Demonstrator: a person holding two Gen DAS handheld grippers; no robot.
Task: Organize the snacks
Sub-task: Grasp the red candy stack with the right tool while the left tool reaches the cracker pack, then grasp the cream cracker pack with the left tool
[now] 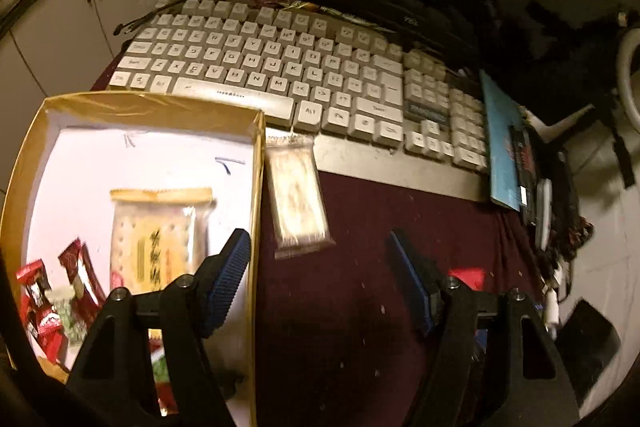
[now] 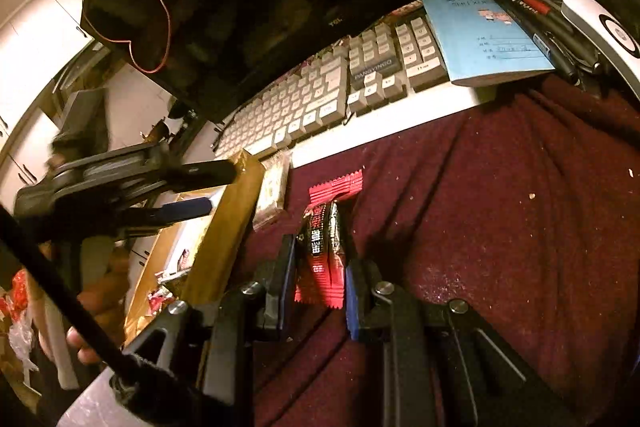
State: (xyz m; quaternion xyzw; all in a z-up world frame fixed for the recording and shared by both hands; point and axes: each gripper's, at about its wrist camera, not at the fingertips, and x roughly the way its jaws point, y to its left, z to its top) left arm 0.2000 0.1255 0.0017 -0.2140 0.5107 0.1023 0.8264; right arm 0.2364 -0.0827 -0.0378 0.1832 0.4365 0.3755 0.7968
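Note:
A shallow cardboard box [image 1: 258,187] with a white floor sits at the left on the maroon cloth. It holds a yellow cracker pack [image 1: 160,235] and several red snack packets [image 1: 40,303]. A clear wrapped cracker pack [image 1: 298,199] lies on the cloth just right of the box wall. My left gripper [image 1: 320,267] is open and empty, with its left finger over the box wall, below that pack. My right gripper [image 2: 320,267] is shut on a red and black snack packet [image 2: 328,247], right of the box [image 2: 228,227]. The left gripper [image 2: 200,187] shows in the right wrist view too.
A white keyboard [image 1: 260,67] lies behind the box. A blue notebook [image 2: 476,27] with pens [image 2: 536,27] rests at its right end. A dark monitor base [image 2: 280,7] stands behind. The maroon cloth [image 2: 500,207] covers the table.

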